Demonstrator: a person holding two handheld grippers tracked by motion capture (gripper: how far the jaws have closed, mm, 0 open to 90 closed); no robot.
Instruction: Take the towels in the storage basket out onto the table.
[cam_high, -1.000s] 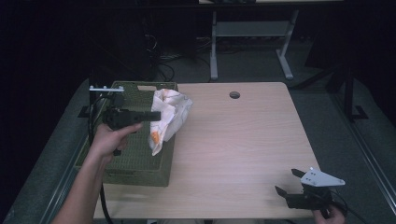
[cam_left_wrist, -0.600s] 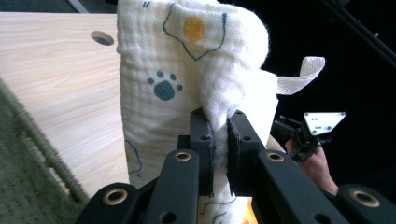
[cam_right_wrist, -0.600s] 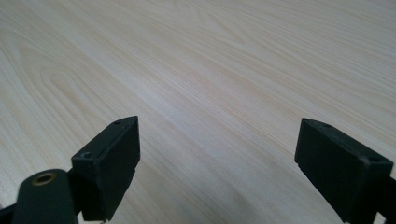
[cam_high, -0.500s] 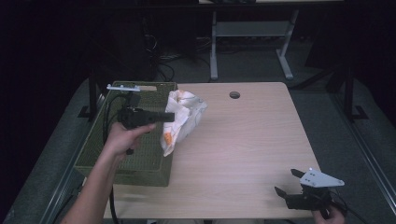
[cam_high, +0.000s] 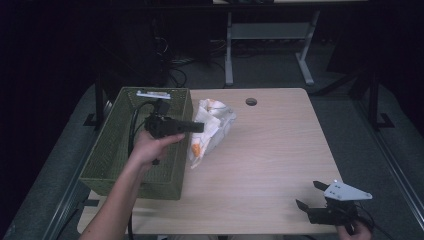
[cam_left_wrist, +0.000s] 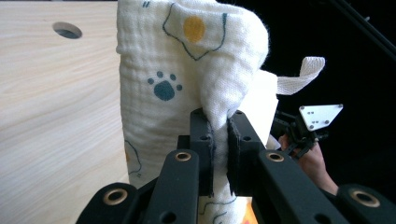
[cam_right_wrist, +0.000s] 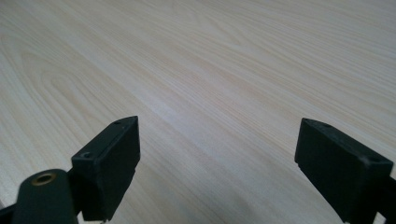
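Now my left gripper (cam_left_wrist: 219, 140) pinches the cloth (cam_left_wrist: 187, 74) beside the basket (cam_high: 115, 150), my right gripper (cam_right_wrist: 219, 172) gaping idle; next, I'd judge, lay it on the worktop (cam_high: 280, 150).

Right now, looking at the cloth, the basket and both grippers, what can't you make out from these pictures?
- Lower end of the cloth: left gripper view, hidden behind the left hand-held gripper.
- Floor of the basket: high view, partly covered by the person's hand and cable, and dim.
- White label on the basket's far rim: high view, too small to read.
- Right hand-held gripper: high view, its handle is cut off by the bottom edge.
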